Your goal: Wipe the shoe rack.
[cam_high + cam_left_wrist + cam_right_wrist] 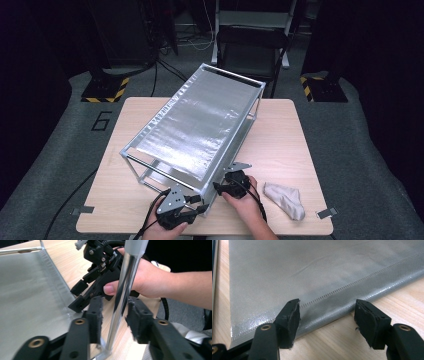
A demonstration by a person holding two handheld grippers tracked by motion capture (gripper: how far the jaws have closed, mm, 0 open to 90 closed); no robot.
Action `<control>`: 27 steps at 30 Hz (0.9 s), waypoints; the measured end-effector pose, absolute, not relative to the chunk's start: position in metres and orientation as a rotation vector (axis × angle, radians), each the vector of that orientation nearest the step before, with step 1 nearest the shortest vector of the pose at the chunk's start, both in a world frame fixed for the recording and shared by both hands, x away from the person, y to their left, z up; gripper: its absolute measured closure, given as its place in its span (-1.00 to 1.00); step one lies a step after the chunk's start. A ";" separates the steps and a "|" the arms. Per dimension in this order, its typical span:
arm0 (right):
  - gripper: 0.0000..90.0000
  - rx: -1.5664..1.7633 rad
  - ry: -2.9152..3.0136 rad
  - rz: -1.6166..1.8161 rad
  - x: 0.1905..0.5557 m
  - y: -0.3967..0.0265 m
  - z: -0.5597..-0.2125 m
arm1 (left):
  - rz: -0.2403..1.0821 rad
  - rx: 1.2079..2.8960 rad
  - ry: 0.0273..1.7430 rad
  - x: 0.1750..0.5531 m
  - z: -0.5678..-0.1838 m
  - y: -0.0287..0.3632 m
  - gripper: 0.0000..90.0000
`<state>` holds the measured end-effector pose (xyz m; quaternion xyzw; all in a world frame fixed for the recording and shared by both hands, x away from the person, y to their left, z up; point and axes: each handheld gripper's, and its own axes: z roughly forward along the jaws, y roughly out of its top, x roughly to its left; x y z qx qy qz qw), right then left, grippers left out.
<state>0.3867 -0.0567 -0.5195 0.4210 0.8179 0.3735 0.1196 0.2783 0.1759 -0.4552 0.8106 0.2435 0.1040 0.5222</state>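
At the frame's lower centre, the rack (200, 125) stands assembled on the table (290, 150), left tool (113, 315) parted around its corner post (122, 297), right tool (327, 317) wide over the fabric shelf (312, 270), cloth (286, 199) unused.

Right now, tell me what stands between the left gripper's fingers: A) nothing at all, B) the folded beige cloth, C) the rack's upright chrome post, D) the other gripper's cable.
C: in the left gripper view the chrome post rises between the left gripper fingers, which stand apart from it.
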 end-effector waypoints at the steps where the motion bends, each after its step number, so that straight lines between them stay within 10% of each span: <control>1: -0.16 1.228 2.393 1.085 0.387 -0.059 -0.519 | 0.257 1.941 0.590 0.276 -0.454 0.184 0.26; 27: -0.05 1.212 2.364 1.121 0.367 -0.086 -0.513 | 0.439 1.818 0.940 0.290 -0.472 0.294 0.17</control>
